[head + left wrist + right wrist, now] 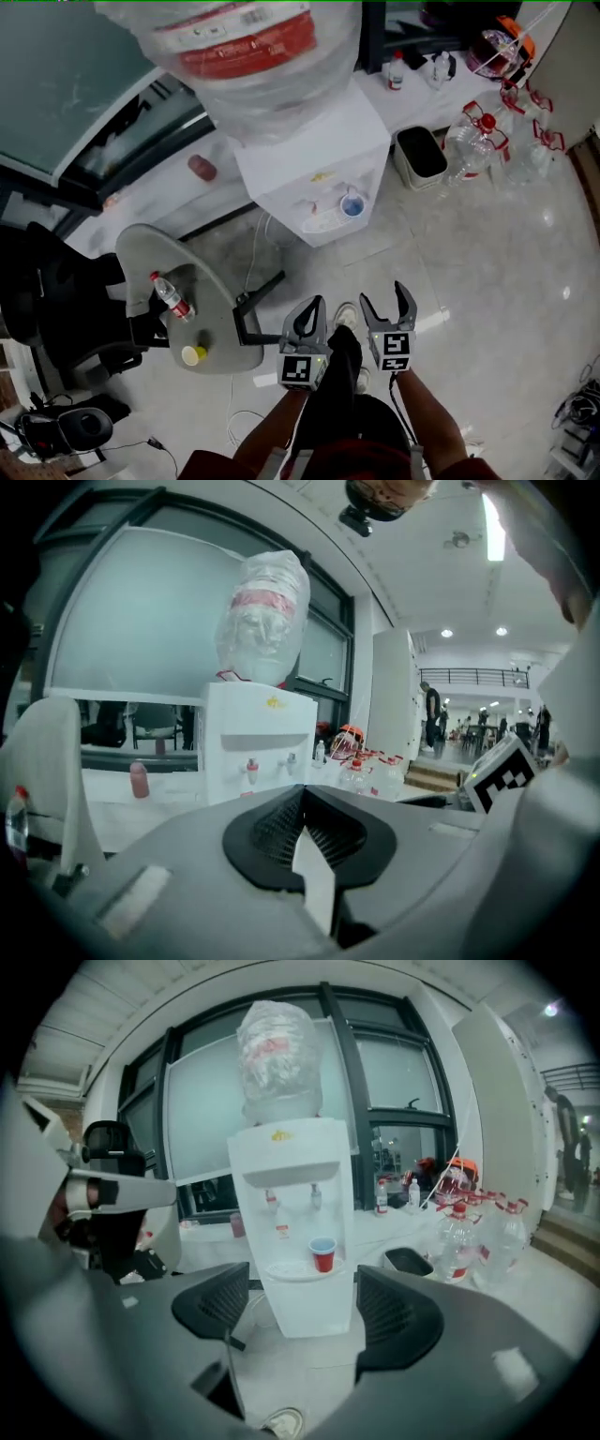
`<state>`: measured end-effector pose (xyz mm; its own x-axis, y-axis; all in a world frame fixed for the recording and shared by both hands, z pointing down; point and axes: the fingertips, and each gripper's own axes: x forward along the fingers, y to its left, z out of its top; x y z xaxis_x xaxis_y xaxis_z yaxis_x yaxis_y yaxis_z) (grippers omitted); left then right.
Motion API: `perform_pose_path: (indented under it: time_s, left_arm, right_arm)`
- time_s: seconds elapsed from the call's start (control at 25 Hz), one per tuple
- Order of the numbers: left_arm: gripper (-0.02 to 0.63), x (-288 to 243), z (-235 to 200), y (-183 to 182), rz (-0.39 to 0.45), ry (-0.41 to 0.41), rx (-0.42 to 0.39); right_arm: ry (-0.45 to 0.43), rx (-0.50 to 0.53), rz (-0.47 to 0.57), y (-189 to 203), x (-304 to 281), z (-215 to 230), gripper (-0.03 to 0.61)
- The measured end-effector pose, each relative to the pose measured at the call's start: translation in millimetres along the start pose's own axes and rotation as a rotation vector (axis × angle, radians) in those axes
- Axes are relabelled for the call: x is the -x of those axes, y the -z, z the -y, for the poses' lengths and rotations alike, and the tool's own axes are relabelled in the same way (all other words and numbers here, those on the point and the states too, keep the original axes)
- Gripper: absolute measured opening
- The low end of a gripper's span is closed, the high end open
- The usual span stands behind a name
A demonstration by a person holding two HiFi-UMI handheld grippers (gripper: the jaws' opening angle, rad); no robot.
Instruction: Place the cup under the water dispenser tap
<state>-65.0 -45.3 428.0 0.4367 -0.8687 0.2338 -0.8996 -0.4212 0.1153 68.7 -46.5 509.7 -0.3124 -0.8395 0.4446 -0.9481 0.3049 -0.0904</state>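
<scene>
A red cup (352, 204) with a blue inside stands on the drip tray of the white water dispenser (319, 155). In the right gripper view the cup (322, 1254) sits below the right-hand tap (316, 1196). Both grippers hang well short of the dispenser, over the floor. My left gripper (314, 305) is shut with nothing in it; in its own view the gripper (302, 794) has its jaws meeting, and they hide the tray. My right gripper (385, 298) stands open and empty, and in its own view the gripper (305, 1307) frames the dispenser (291, 1232) between its jaws.
A round grey table (150, 253) at the left holds a small bottle (172, 297) and a yellow object (193, 355). A black chair (56, 300) stands beside it. Right of the dispenser are a black bin (422, 155) and several large empty water bottles (478, 141).
</scene>
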Motion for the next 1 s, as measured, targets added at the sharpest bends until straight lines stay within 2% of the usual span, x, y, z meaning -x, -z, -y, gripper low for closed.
perform_pose_path:
  time_s: [0.16,0.32,0.44,0.56,0.72,1.0]
  left_arm:
    - [-0.002,40,26,-38,0.024,-0.015,0.025]
    - [-0.003,81,46,-76,0.080,-0.008,-0.016]
    - [-0.003,113,56,-109,0.141,-0.027,-0.070]
    - [-0.003,140,70,-147,0.218,-0.030,-0.139]
    - [-0.003,187,91,-196,0.312,-0.034,-0.260]
    - [-0.003,241,98,-239,0.362,-0.050,-0.232]
  right_arm:
    - [-0.028,0.057,0.091,-42,69,-17,0.350]
    - [0.008,0.077,0.195,-90,135,-21,0.347]
    - [0.057,0.105,0.264,-124,183,-15,0.345]
    - [0.131,0.185,0.333,-158,228,-11,0.344]
    - [0.199,0.222,0.388,-193,290,-14,0.344]
    - [0.201,0.256,0.531,-249,352,-42,0.342]
